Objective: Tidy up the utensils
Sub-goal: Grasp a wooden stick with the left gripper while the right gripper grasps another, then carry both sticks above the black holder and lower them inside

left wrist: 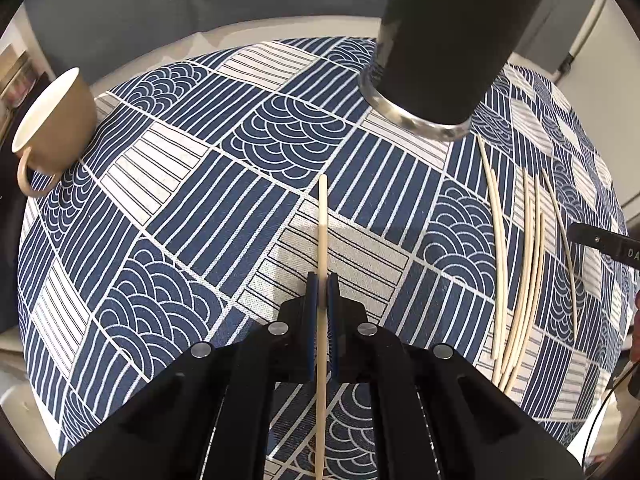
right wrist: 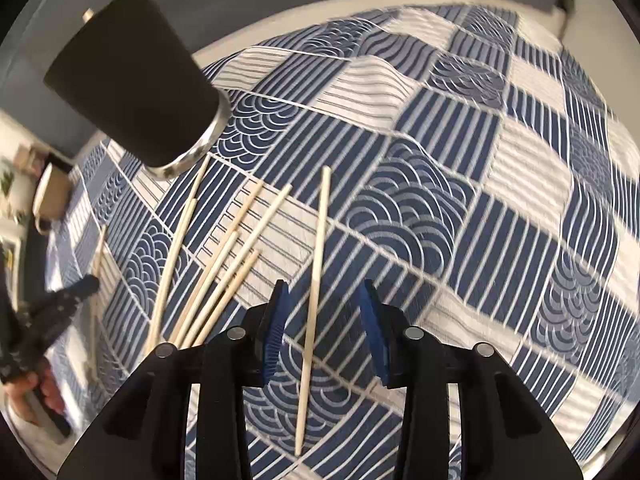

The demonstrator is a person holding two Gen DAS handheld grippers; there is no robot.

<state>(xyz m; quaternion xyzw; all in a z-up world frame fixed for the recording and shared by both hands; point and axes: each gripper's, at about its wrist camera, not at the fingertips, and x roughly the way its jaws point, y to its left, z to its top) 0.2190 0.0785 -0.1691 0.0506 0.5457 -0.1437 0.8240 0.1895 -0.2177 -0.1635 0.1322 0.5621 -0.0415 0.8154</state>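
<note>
My left gripper (left wrist: 321,285) is shut on a pale wooden chopstick (left wrist: 322,232) that points forward above the patterned cloth. A tall black cup with a steel base (left wrist: 448,40) stands ahead and to the right. Several loose chopsticks (left wrist: 520,264) lie on the cloth at the right. My right gripper (right wrist: 323,294) is open, with a single chopstick (right wrist: 316,280) lying on the cloth between and below its jaws. More chopsticks (right wrist: 216,276) lie fanned to its left, near the black cup (right wrist: 132,80). The left gripper (right wrist: 60,300) shows at the far left.
A tan mug with a white inside (left wrist: 52,124) stands at the far left of the table; it also shows in the right wrist view (right wrist: 50,196). A blue and white patterned cloth (left wrist: 200,200) covers the table. A grey wall is behind.
</note>
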